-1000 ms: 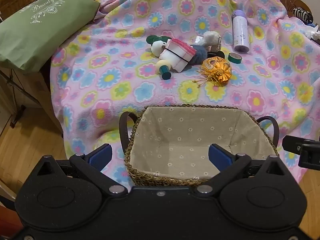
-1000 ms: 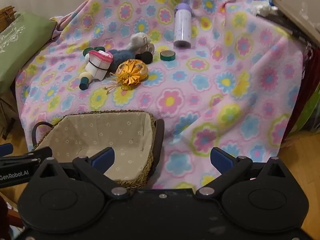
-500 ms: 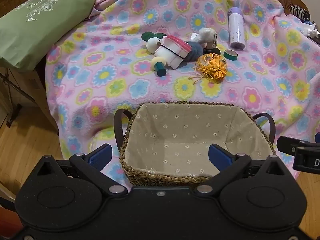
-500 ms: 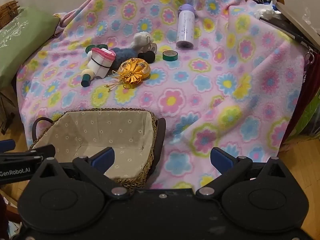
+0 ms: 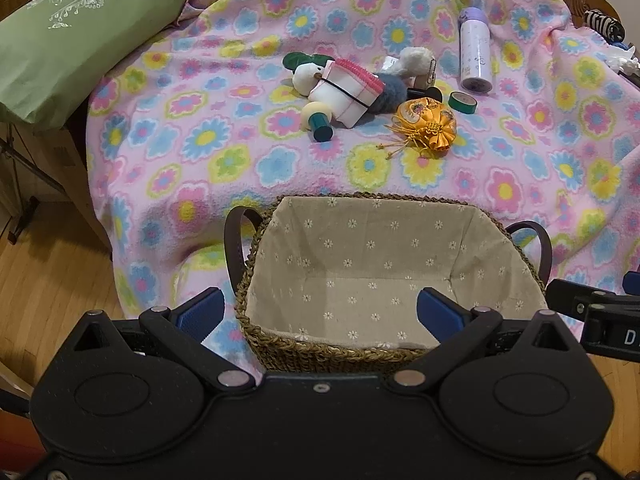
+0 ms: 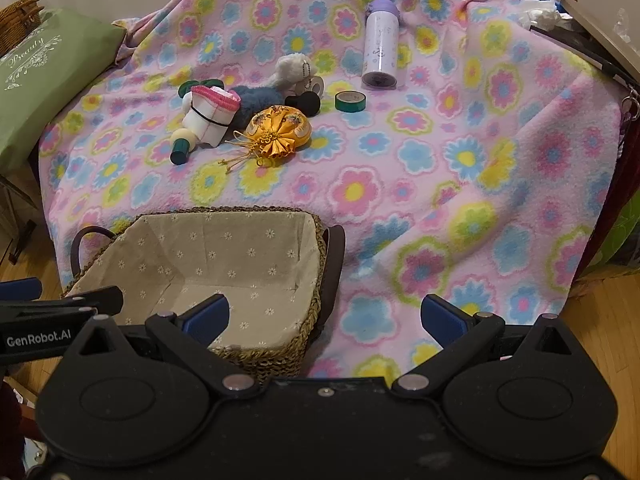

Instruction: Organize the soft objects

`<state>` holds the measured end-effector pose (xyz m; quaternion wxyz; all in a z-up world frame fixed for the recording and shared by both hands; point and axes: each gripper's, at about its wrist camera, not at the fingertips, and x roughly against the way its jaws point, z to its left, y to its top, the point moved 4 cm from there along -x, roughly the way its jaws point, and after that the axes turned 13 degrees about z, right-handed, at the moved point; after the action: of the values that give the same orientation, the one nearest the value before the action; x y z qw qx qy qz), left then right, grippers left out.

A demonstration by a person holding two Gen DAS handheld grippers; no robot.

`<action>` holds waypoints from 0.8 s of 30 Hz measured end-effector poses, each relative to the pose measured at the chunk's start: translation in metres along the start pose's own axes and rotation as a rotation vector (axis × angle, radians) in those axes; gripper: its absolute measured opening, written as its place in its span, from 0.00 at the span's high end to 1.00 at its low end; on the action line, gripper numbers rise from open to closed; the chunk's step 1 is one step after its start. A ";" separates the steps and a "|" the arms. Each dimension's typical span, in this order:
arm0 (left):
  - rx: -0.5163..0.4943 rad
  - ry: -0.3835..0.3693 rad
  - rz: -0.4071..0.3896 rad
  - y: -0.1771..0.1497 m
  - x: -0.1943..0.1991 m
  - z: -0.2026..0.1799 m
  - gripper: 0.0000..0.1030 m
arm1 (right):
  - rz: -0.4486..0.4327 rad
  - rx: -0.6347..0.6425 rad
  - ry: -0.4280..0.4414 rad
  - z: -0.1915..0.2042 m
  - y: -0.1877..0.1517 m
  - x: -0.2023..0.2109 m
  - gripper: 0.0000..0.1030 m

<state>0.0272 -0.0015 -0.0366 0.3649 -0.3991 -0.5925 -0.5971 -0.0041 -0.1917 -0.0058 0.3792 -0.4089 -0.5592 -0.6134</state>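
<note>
— Where do the two grippers stand?
— The left gripper (image 5: 320, 312) hangs over the near edge of the woven basket (image 5: 320, 350), its blue pads spread wide with nothing between them. The right gripper (image 6: 325, 316) sits just to the right of it, over the flowered blanket (image 6: 440, 160), also spread wide and holding nothing.

— And the soft things?
— All lie far beyond the basket in a cluster: an orange drawstring pouch (image 5: 429, 123) nearest, a white plush toy (image 5: 308, 77) under a white and pink block (image 5: 347, 92), a grey-blue furry piece (image 5: 386, 94) and a pale fluffy keychain (image 5: 416, 60). The basket's lining holds nothing.

— Anything else?
— A lilac bottle (image 5: 475, 56) lies far right, a green tape roll (image 5: 463, 102) near it, and a green pillow (image 5: 72, 36) far left.
</note>
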 end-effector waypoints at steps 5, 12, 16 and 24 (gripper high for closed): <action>0.000 0.000 0.001 0.000 0.000 0.000 0.04 | 0.003 -0.003 0.002 0.000 0.000 0.000 0.00; 0.000 0.000 0.001 0.000 -0.001 0.000 0.04 | 0.004 -0.004 0.002 0.000 -0.001 0.000 0.00; -0.001 0.000 0.001 0.000 -0.001 0.000 0.04 | 0.006 -0.004 0.003 0.000 -0.001 -0.001 0.00; -0.001 -0.001 0.002 0.000 -0.001 0.000 0.04 | 0.008 -0.004 0.004 0.000 -0.001 -0.002 0.00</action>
<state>0.0275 -0.0012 -0.0372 0.3651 -0.3999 -0.5921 -0.5968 -0.0043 -0.1913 -0.0085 0.3819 -0.4107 -0.5556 -0.6138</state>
